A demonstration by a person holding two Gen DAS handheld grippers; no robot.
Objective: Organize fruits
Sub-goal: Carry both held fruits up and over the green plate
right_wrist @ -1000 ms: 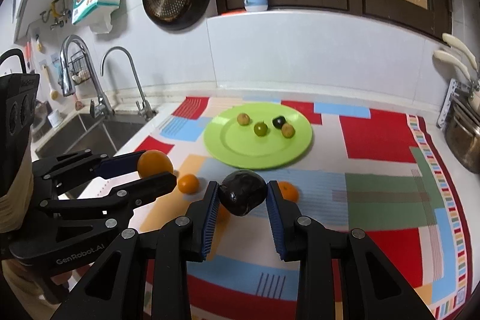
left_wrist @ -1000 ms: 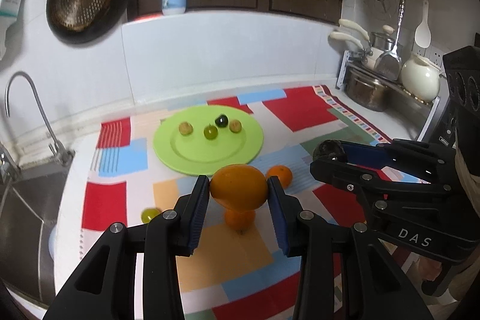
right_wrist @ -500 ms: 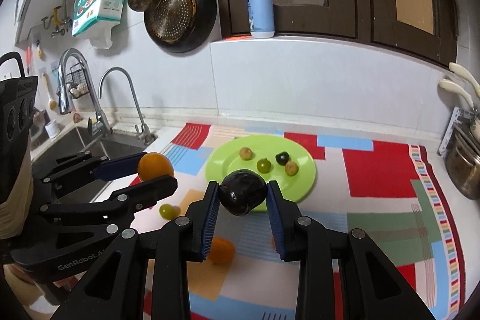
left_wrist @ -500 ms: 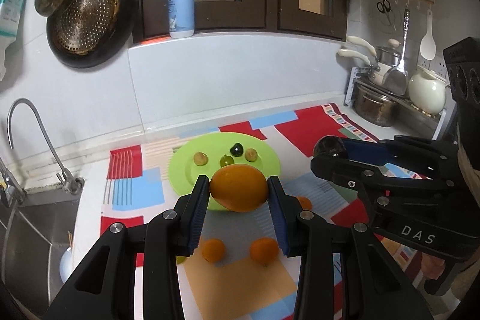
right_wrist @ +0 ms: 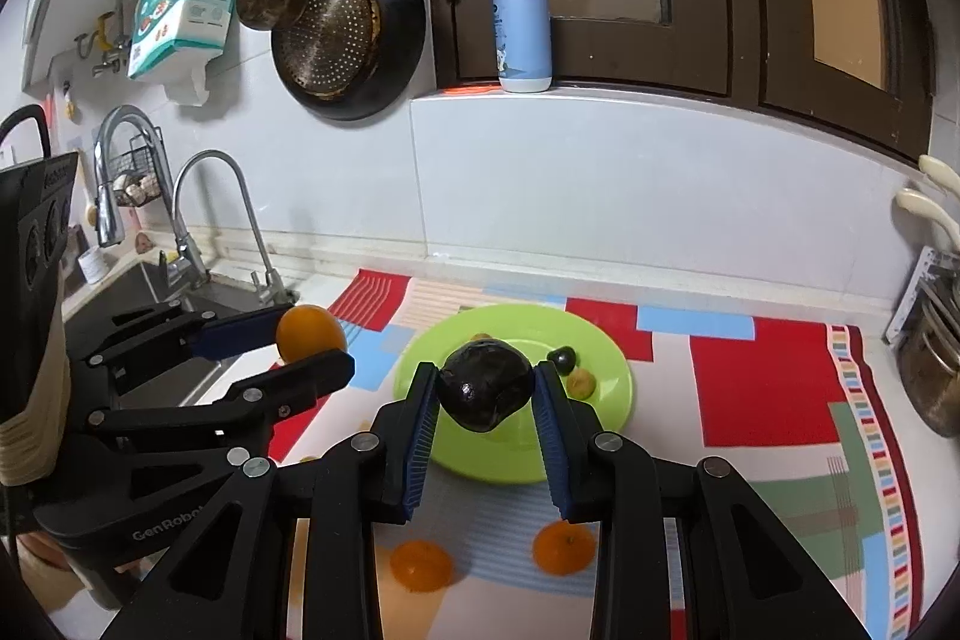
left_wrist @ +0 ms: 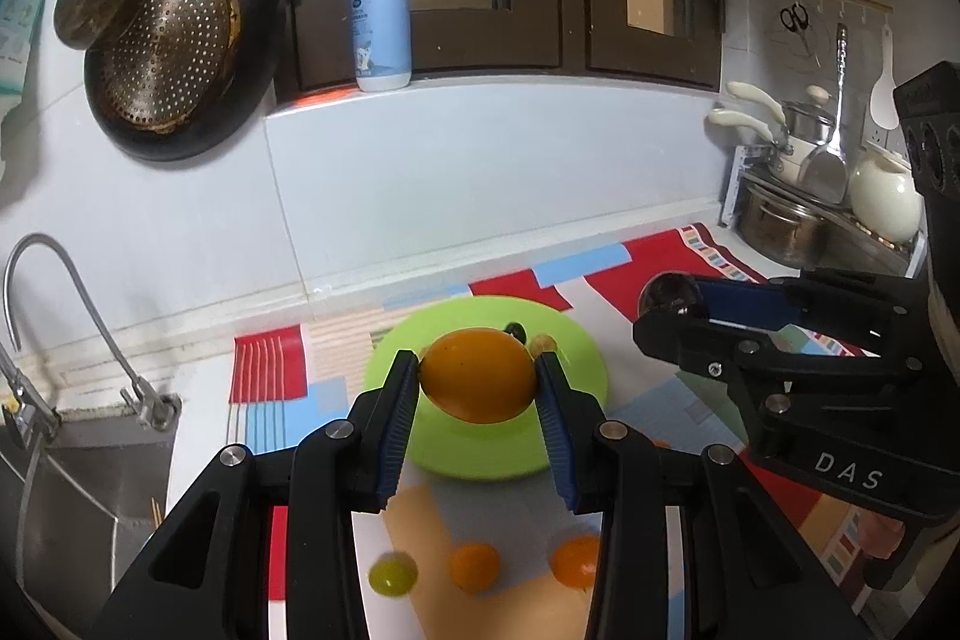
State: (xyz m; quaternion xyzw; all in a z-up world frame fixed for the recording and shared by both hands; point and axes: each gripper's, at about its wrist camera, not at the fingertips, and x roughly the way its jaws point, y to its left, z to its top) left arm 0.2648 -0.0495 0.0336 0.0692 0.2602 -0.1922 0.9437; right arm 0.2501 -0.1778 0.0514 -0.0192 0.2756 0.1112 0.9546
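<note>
Above the patchwork mat on the table, both grippers carry fruit clear of the surface. The left gripper (left_wrist: 477, 388) is clamped on a large orange (left_wrist: 478, 383), pads pressed against its two sides, the jaws only as wide as the fruit. The right gripper (right_wrist: 485, 397) is closed the same way on a dark fruit (right_wrist: 485, 387), near black, glossy and slightly lumpy; its kind cannot be told. Both loads hang in line with the green plate (right_wrist: 606, 409), which suggests the plate is the collecting point and each piece is held aloft for delivery there.

The orange looks smooth, evenly coloured and unmarked apart from a few tiny specks. The plate holds several small fruits near its far edge, among them a small dark fruit (right_wrist: 563, 357) and a small tan fruit (right_wrist: 581, 383); others are partly hidden. Two small oranges (right_wrist: 564, 546) and one small green fruit (left_wrist: 393, 573) lie loose on the mat, near the plate but outside it. Judgement: sorting is part done.
</note>
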